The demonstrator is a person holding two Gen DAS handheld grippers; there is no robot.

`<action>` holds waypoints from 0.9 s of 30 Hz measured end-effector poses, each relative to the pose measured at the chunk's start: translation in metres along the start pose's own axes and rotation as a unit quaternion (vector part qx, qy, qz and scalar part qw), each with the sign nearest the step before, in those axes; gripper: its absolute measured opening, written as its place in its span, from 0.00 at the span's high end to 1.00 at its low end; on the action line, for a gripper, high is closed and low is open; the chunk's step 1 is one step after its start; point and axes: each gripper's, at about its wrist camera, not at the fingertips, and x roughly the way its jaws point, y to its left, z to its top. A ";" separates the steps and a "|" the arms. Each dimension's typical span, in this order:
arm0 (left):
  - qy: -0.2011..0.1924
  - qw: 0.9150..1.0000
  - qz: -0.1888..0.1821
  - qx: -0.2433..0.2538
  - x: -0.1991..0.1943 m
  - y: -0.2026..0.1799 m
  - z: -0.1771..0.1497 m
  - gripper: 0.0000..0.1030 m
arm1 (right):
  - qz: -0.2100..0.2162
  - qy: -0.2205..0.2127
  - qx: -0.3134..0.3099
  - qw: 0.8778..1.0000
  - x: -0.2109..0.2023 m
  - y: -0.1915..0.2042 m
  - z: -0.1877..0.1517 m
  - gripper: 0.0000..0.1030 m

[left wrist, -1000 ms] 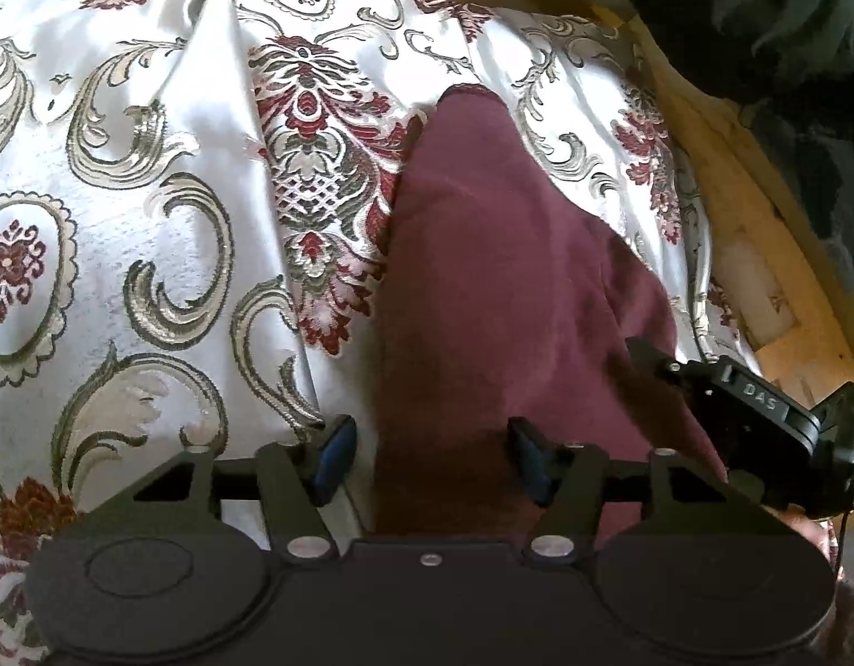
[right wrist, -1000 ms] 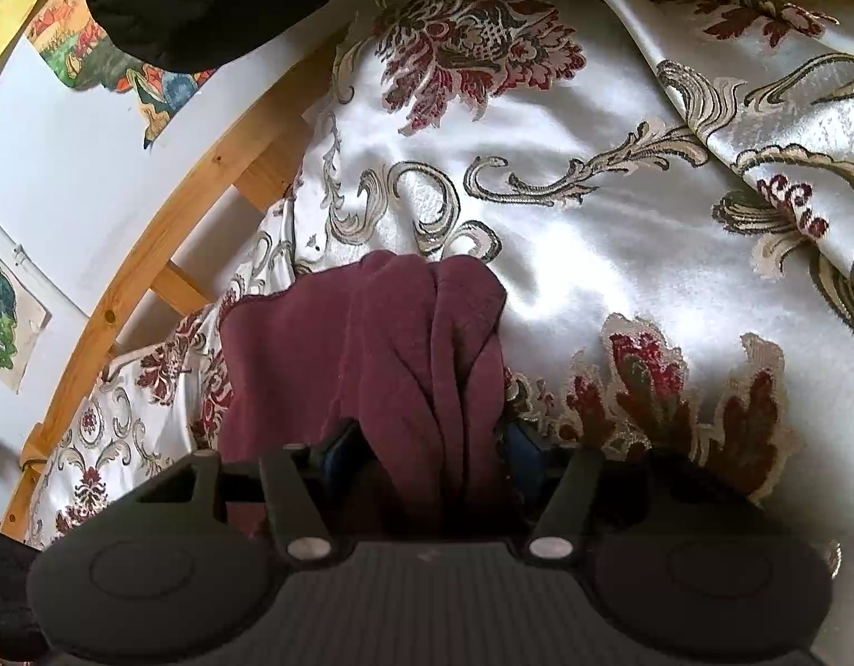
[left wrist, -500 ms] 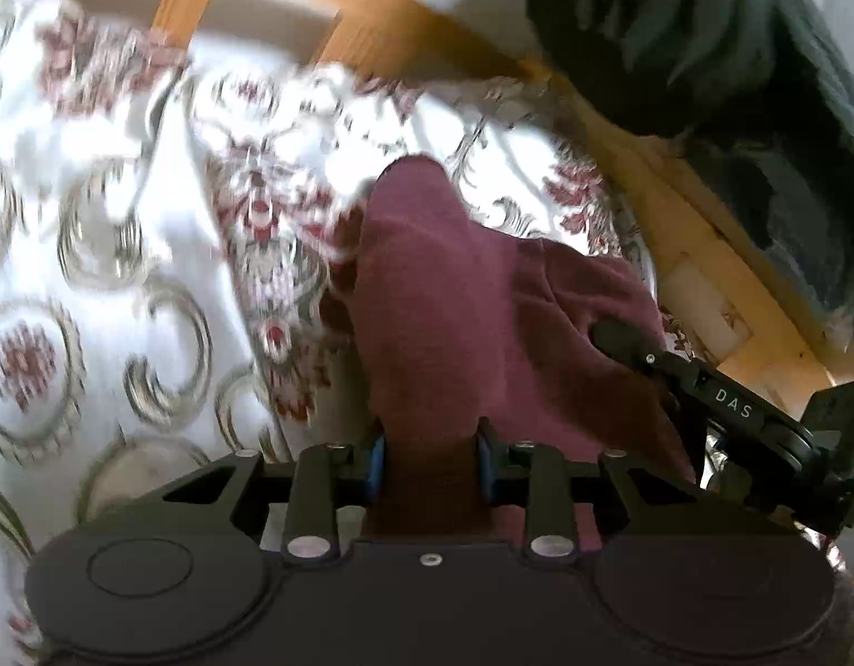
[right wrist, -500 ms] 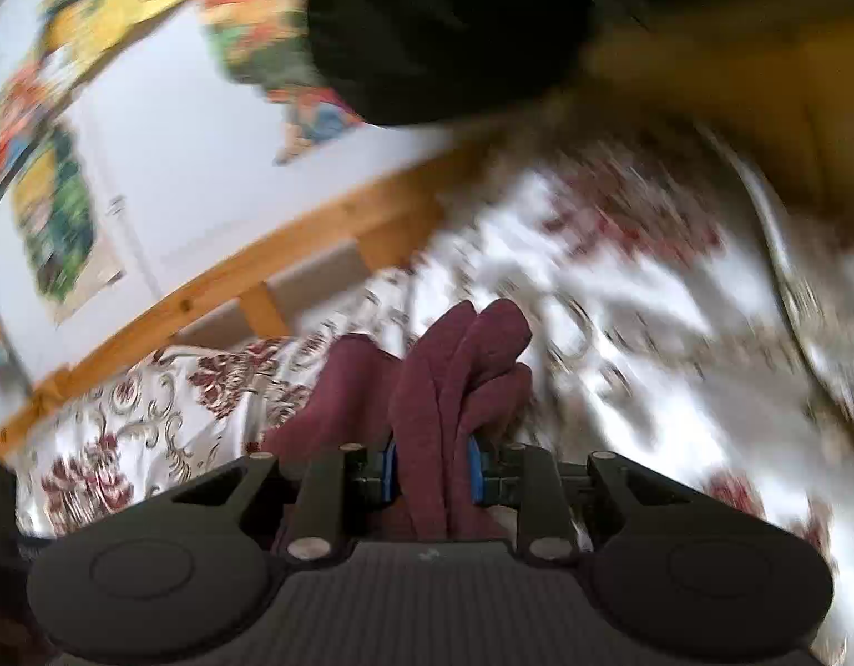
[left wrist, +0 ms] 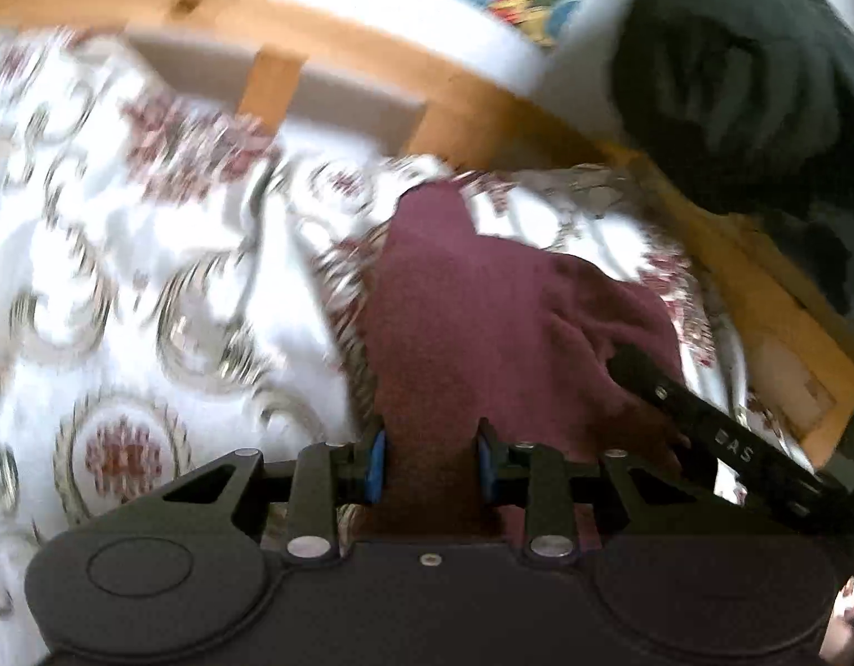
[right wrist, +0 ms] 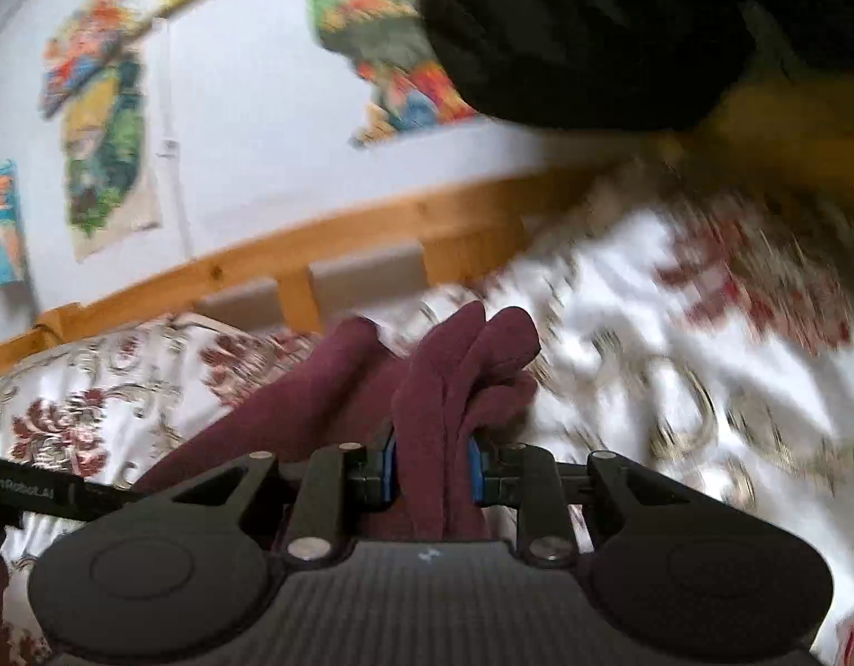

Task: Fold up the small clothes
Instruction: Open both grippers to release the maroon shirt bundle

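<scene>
- Maroon garment (left wrist: 482, 327): a small piece of soft cloth on a bed, over a white satin bedspread (left wrist: 149, 277) with dark red flowers and pale scrollwork. In the left wrist view its long axis runs away from the camera, narrowing to a rounded tip that points at the wooden bed rail (left wrist: 338, 44).
- Left gripper (left wrist: 431, 463): its jaws have just been closing; the blue pads (left wrist: 375, 463) now pinch the near edge of the garment, which fills the gap between them.
- Right gripper (right wrist: 431, 469): its jaws have likewise just been closing and now pinch a bunched, upright fold of the same garment (right wrist: 454, 383); the folds stand up from the pads toward the rail, and a flatter part trails off to the picture's left.
- Writing: the right gripper's finger, seen at the right edge of the left wrist view, bears the letters "DAS" (left wrist: 734, 444); the dark bar at the left edge of the right wrist view carries pale lettering too blurred to read with certainty.
- Background: a pale wall with colourful pictures (right wrist: 102, 166) and a dark garment (right wrist: 565, 33) hanging above the rail.
</scene>
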 end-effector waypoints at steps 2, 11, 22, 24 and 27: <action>0.003 1.000 0.001 -0.022 0.004 0.008 -0.002 0.66 | -0.002 0.017 0.032 0.999 0.003 -0.014 -0.004 0.72; 0.032 0.998 0.009 -0.060 0.010 0.017 -0.001 0.41 | -0.035 0.023 0.053 0.998 0.002 -0.027 -0.008 0.43; 0.037 0.997 0.031 -0.056 -0.014 0.010 -0.002 0.01 | -0.067 0.008 0.063 0.996 -0.010 -0.025 -0.007 0.00; 0.042 0.997 0.044 -0.053 -0.020 0.009 -0.002 0.01 | -0.073 -0.001 0.050 0.996 -0.015 -0.019 -0.004 0.00; 0.046 0.996 0.062 -0.049 -0.029 0.008 -0.002 0.01 | -0.086 -0.017 0.023 0.996 -0.023 -0.008 0.001 0.00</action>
